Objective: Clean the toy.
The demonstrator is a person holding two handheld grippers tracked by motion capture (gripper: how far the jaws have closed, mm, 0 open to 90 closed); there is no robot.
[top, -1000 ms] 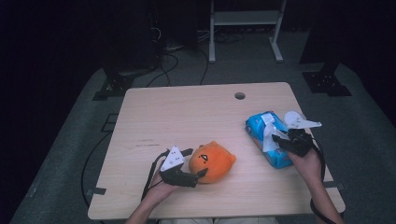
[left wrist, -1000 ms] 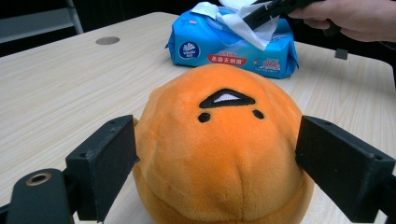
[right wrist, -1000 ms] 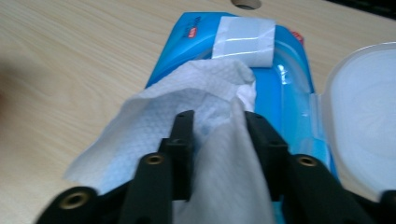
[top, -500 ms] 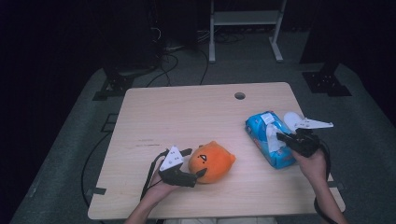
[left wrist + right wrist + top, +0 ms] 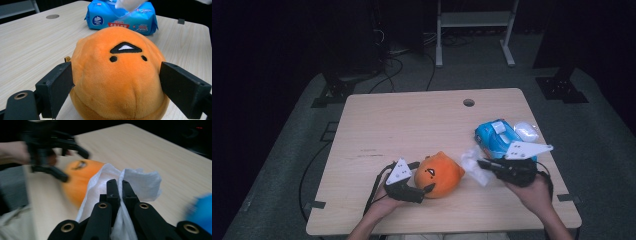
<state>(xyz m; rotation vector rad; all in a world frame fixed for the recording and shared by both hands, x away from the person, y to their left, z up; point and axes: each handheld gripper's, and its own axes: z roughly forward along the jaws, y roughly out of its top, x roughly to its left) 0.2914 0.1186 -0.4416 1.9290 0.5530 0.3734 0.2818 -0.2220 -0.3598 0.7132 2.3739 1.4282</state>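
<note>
An orange plush toy (image 5: 442, 175) (image 5: 117, 75) with a small stitched face sits near the table's front edge. My left gripper (image 5: 422, 177) (image 5: 117, 92) is shut on it, one black jaw pressed against each side. A blue pack of wet wipes (image 5: 496, 137) (image 5: 122, 17) lies to the right of the toy. My right gripper (image 5: 482, 163) (image 5: 119, 187) is shut on a white wipe (image 5: 473, 167) (image 5: 137, 180) and holds it above the table between the pack and the toy (image 5: 80, 176). The wipe hangs crumpled around the jaw tips.
The light wooden table (image 5: 412, 125) has a round cable hole (image 5: 468, 102) near its far edge. A small white lump (image 5: 526, 131) lies beside the pack's far right end. A metal frame (image 5: 472, 20) and cables (image 5: 392, 55) stand on the dark floor behind.
My right gripper has moved left from the blue pack towards the orange toy and risen, carrying a white wipe with it. The left gripper and the toy have stayed put.
</note>
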